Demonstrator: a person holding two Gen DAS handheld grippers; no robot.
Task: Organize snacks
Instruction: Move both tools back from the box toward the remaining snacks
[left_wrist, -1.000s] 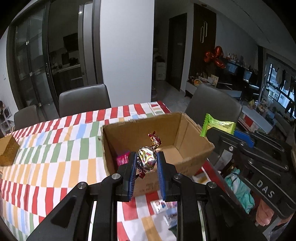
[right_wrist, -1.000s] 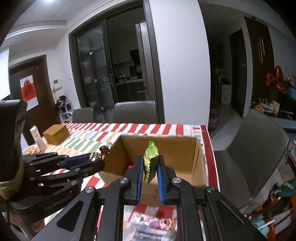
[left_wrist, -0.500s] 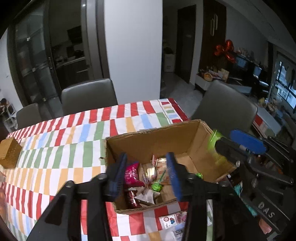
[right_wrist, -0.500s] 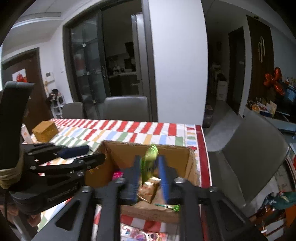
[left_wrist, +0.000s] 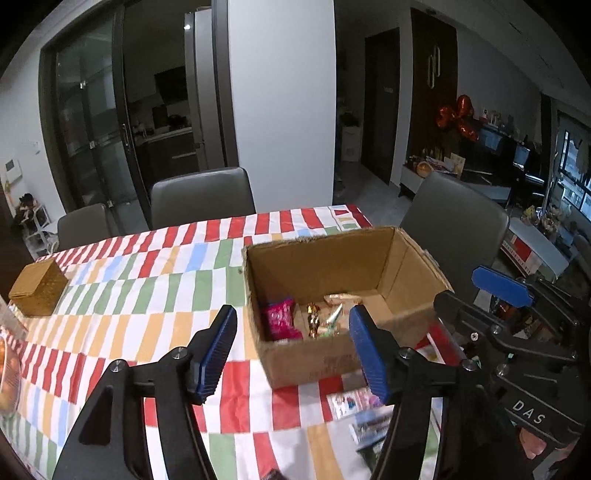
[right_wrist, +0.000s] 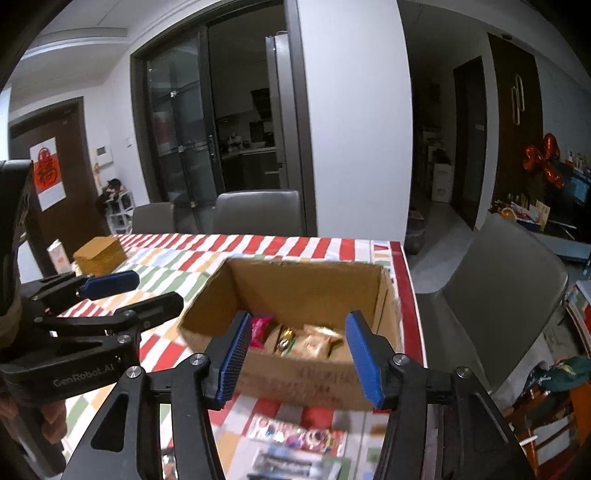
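- Snacks lie in the bottom of an open cardboard box (left_wrist: 402, 266) on the table (left_wrist: 122, 288), which wears a striped, checked cloth.
- Among them: a pink packet (left_wrist: 279, 322) near the box's left wall, a gold-wrapped sweet (left_wrist: 313, 319) beside it, and a tan packet (right_wrist: 318, 341) further right.
- Left tongs (left_wrist: 293, 349) are spread wide and hold nothing, hovering at the box's near wall.
- Right tongs (right_wrist: 295, 360) are likewise wide apart and hold nothing, just in front of the box.
- More flat packets (right_wrist: 295, 437) lie on the cloth before the box, blurred.
- A small woven box (left_wrist: 37, 288) sits well apart, at the left.
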